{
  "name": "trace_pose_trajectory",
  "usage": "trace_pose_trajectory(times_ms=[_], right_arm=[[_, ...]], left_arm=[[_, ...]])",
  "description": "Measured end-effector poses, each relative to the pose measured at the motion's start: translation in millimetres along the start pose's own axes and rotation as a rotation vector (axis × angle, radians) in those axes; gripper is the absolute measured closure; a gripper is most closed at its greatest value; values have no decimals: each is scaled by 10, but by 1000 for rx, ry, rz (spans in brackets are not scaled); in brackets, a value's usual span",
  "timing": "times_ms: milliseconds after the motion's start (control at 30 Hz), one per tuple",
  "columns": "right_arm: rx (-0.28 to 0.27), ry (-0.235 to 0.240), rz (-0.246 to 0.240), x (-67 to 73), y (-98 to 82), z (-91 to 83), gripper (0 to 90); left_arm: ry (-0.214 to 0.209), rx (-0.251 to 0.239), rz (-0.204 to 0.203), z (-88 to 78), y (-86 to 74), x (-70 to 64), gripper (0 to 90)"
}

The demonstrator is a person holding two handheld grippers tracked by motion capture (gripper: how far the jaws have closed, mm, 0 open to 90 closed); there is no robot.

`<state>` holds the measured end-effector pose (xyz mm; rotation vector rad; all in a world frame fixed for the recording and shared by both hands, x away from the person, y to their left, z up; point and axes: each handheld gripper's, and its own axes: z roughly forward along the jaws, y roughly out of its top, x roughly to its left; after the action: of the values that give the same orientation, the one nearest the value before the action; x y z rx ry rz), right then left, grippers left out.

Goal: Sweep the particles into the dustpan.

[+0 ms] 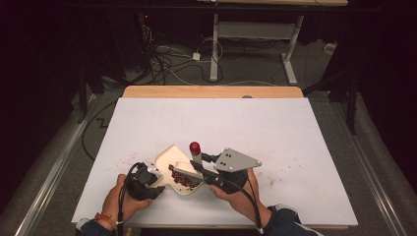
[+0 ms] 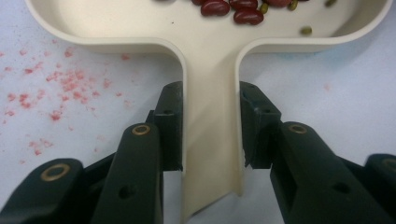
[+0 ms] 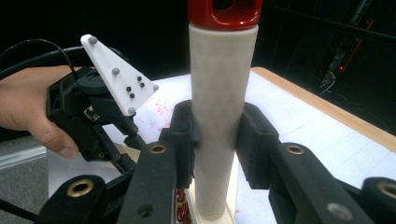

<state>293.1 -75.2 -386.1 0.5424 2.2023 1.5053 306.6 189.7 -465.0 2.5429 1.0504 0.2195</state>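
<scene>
At 6 o'clock on the table (image 1: 295, 147), your left gripper (image 2: 210, 135) clamps the stiff tray (image 2: 140, 28) by its handle; your right gripper (image 3: 217, 140) clamps the rigid, light scraper (image 3: 219, 93) mid-shaft.

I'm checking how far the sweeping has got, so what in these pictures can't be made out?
- High view: the brush head's contact with the beans is too small and half hidden by the right gripper.
- Right gripper view: the brush's lower end is hidden by the jaws.
- Left gripper view: the dustpan is cut off by the top edge, so the bean count is unknown.
</scene>
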Motion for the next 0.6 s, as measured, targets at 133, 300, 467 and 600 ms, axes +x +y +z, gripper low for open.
trace_pose_trajectory(times_ms=[133,300,467,600], right_arm=[[-11,0,20,-46,11,-25,706],[-48,-18,36,-122,67,-104,706],[-67,-69,27,-212,79,-103,706],[-83,-133,-10,-242,17,41,706]], left_arm=[[0,-1,0,1,0,-1,640],[-3,-1,1,0,-1,5,640],[-10,-4,-3,2,-6,15,640],[-10,-6,-12,6,-1,18,639]])
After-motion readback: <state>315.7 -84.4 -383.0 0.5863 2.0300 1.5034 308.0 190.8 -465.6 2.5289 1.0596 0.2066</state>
